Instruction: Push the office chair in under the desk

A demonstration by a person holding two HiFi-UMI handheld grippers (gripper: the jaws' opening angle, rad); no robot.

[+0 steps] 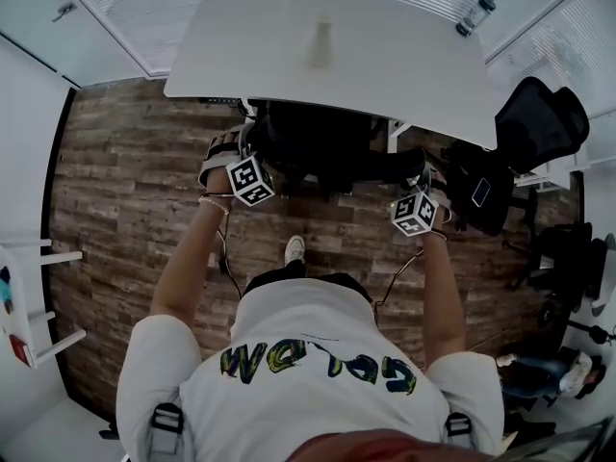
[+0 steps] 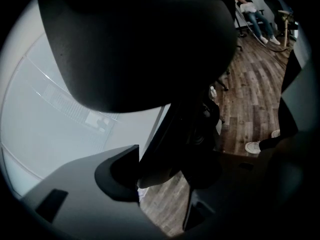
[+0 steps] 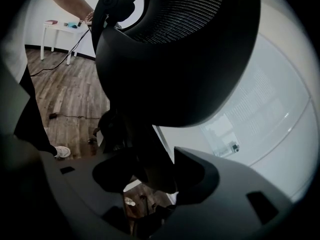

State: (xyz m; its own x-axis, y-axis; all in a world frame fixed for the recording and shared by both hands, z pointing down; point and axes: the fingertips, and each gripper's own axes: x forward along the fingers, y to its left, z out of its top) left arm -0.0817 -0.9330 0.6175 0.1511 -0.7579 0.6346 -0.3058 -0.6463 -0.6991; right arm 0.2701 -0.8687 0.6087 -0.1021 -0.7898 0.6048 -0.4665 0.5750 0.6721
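Item: black office chair [image 1: 318,150], standing at the near edge of the white desk [image 1: 385,61]; its front part lies beneath the desktop, its back still out on the person's side, over wood-plank floor [image 1: 125,181]. Left gripper [image 1: 233,154]: at the chair's left side, marker cube uppermost; in the left gripper view its jaws [image 2: 167,171] are clenched on a dark strut of the chair's back, the headrest [image 2: 135,44] filling the upper field. Right gripper [image 1: 420,179]: at the chair's right side; in the right gripper view its jaws [image 3: 150,166] stand wide but clasp a like strut, which fills the gap between them, below the mesh headrest [image 3: 180,49]. On the desk: a bottle [image 1: 474,14] near the far right corner, well apart from the chair. Beside the desk, right: a second black chair [image 1: 541,114]. Person's white shoe [image 1: 295,249] directly behind the chair.
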